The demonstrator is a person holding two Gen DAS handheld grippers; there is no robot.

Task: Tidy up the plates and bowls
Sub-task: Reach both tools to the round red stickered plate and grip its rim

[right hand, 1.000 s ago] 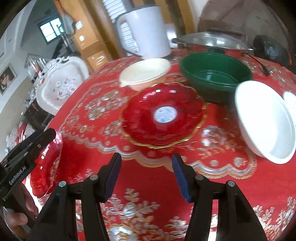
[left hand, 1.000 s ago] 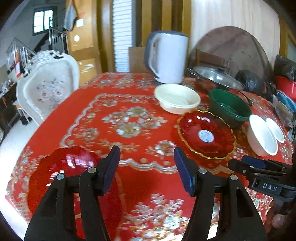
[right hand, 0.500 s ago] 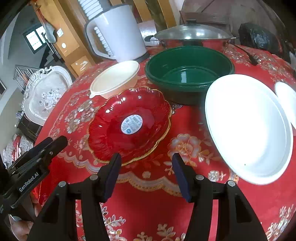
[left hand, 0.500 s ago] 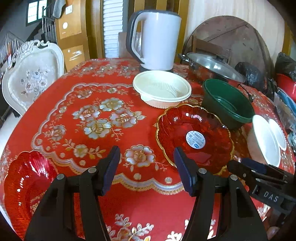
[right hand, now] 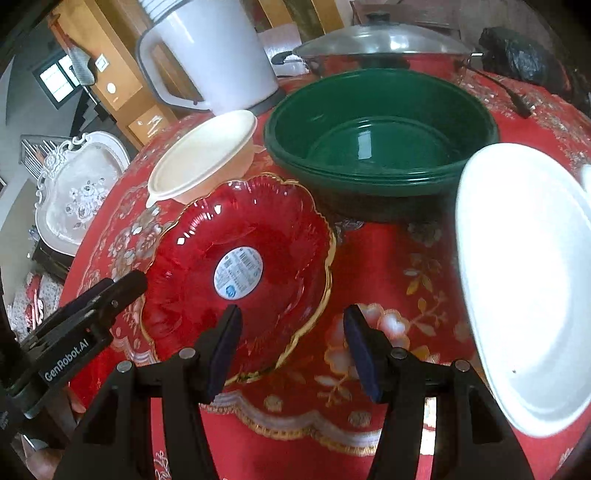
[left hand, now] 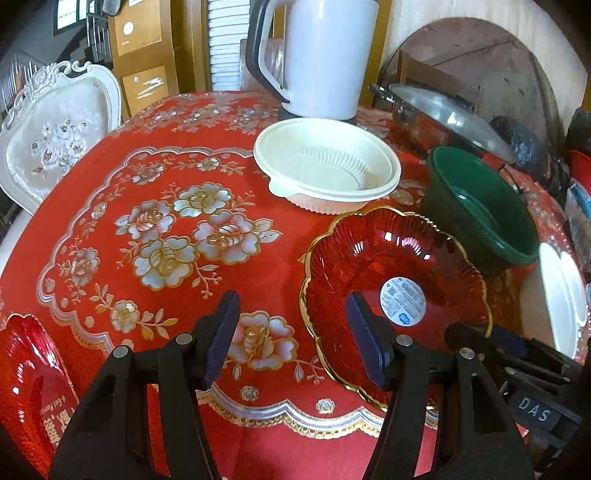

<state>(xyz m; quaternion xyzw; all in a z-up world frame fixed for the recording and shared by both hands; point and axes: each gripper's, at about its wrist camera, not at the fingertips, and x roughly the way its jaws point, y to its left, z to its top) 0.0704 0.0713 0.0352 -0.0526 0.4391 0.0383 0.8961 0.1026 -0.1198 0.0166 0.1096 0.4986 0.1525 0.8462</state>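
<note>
Nothing looks sorted yet: the red plate, cream bowl, green bowl and white bowl sit apart on the worktop. Left gripper and right gripper hover with jaws released, empty.

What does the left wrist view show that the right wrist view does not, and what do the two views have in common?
Only the left wrist view shows the second red plate at the table's near-left edge, and the open left claw head-on.

Only the right wrist view shows the green bowl's inside, the pot lid's knob, and the open right claw head-on.

Both show the gold-rimmed red plate with its round sticker, the cream bowl, the white kettle and the white bowl.
</note>
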